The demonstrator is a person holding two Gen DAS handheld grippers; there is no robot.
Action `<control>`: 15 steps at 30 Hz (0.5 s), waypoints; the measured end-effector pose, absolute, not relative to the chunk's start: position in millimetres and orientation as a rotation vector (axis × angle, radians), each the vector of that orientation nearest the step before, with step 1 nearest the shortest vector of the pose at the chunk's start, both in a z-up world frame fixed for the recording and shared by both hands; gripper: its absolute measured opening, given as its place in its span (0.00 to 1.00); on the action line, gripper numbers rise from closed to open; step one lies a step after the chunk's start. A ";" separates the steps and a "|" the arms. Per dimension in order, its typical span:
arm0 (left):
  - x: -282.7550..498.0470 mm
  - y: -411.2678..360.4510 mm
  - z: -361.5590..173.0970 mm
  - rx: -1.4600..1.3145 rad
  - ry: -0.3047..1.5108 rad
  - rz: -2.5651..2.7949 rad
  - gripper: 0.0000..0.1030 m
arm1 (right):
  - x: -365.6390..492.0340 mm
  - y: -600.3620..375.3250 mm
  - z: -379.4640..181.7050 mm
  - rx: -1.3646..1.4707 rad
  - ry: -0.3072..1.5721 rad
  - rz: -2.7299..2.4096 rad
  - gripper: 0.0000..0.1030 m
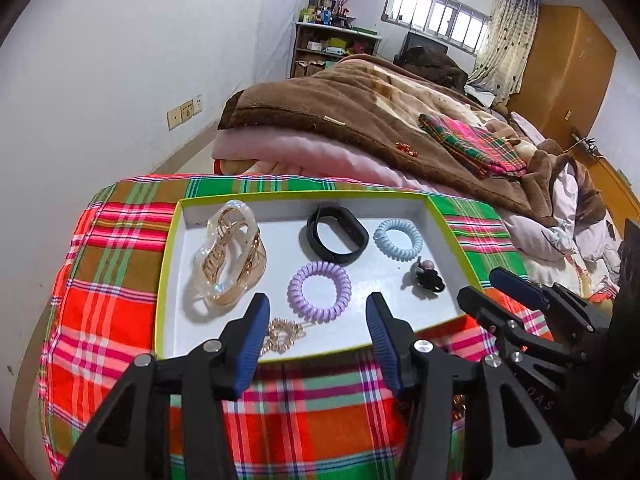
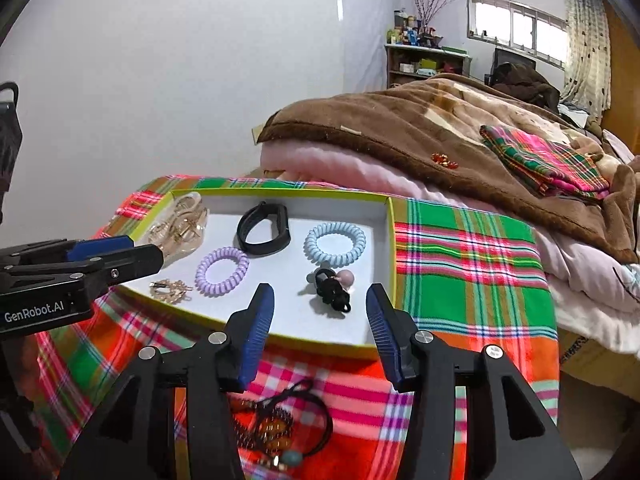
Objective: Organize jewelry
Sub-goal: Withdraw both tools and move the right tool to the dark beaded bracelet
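Beaded bracelet [image 2: 276,428] outside the tray [image 2: 390,248], on plaid cloth just below its near rim, directly under right tongs [image 2: 320,308]. Both tongs wide, empty; left tongs [image 1: 318,316] farther off.

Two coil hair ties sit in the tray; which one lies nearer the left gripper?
The purple coil tie, just beyond the left gripper; the blue one lies farther back, toward the tray's right wall.

Right gripper [image 2: 320,312] hangs open over a shallow white tray with yellow-green rim [image 2: 390,240] holding a purple coil hair tie [image 2: 222,271], a black wristband [image 2: 263,229] and a pale blue coil hair tie [image 2: 335,242], beaded cord bracelet [image 2: 280,428] below on plaid cloth [image 2: 472,264].
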State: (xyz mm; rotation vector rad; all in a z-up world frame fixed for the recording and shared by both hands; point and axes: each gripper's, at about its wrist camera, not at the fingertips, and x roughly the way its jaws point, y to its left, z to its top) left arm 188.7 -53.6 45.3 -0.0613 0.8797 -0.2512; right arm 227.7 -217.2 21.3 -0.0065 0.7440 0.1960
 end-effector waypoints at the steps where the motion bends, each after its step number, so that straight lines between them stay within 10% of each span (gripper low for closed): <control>1: 185.3 -52.7 46.1 -0.064 0.876 -0.253 0.52 | 223.5 -219.3 22.1 -0.002 0.742 0.194 0.47; 15: 138.5 -50.2 46.1 -0.105 0.853 -0.291 0.57 | 169.7 -239.0 -1.7 0.021 0.793 0.237 0.47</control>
